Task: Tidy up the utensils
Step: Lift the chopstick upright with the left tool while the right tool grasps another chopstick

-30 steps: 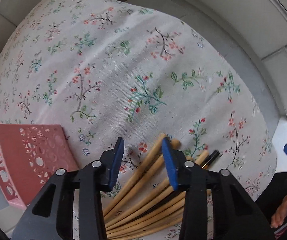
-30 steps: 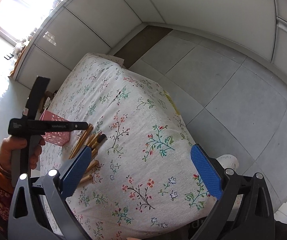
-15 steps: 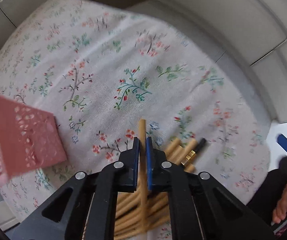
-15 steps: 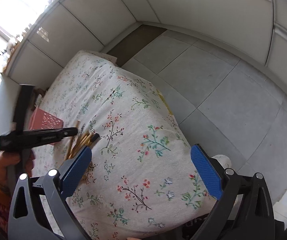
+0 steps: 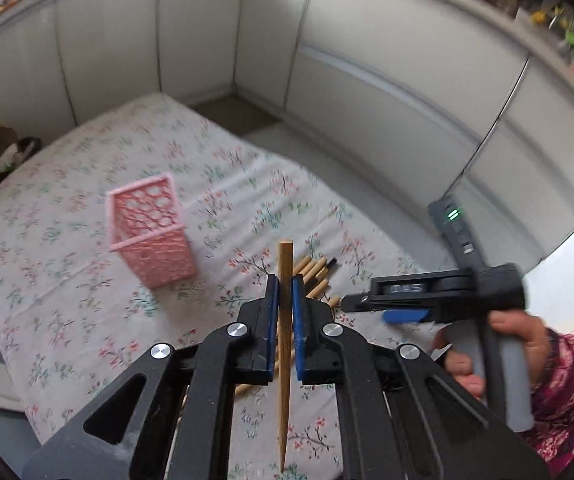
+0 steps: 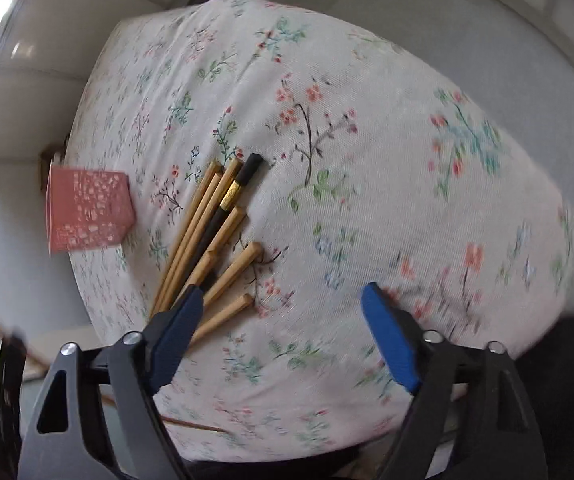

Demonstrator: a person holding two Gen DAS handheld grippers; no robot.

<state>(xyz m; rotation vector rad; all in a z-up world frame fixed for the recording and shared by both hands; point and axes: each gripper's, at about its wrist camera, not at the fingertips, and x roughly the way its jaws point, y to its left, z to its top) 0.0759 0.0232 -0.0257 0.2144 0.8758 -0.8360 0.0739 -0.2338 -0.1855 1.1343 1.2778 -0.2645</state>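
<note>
The left hand-held gripper (image 5: 281, 312) is clamped on one wooden chopstick (image 5: 285, 280), its blue pads pressing the stick from both sides about midway along its length. The blunt end pokes out past the fingertips and the thin tip runs back under the gripper body, so the stick lies along the line the gripper points. That grip probably suits the job: one stick held lengthwise can be tipped end-first into a narrow opening.

The likely target is the pink basket (image 5: 149, 232), a perforated holder standing upright on the floral cloth (image 5: 67, 312) over the counter, its open top facing up. It looks empty from here, though its bottom is hidden. The held chopstick is in the air just to the right of the basket, not yet over its mouth.

The rest of the chopsticks (image 6: 211, 240) lie fanned on the cloth to the right of the basket, well apart from it, thick ends spread and thin ends bunched. One black stick with a gold band (image 6: 233, 194) lies among the wooden ones.

The right hand-held gripper (image 6: 277, 332) holds nothing. Its jaws have just been closing yet stand wide, one pad at the edge of the pile, which suggests it is lining up for the next stick while the left carries its own.
</note>
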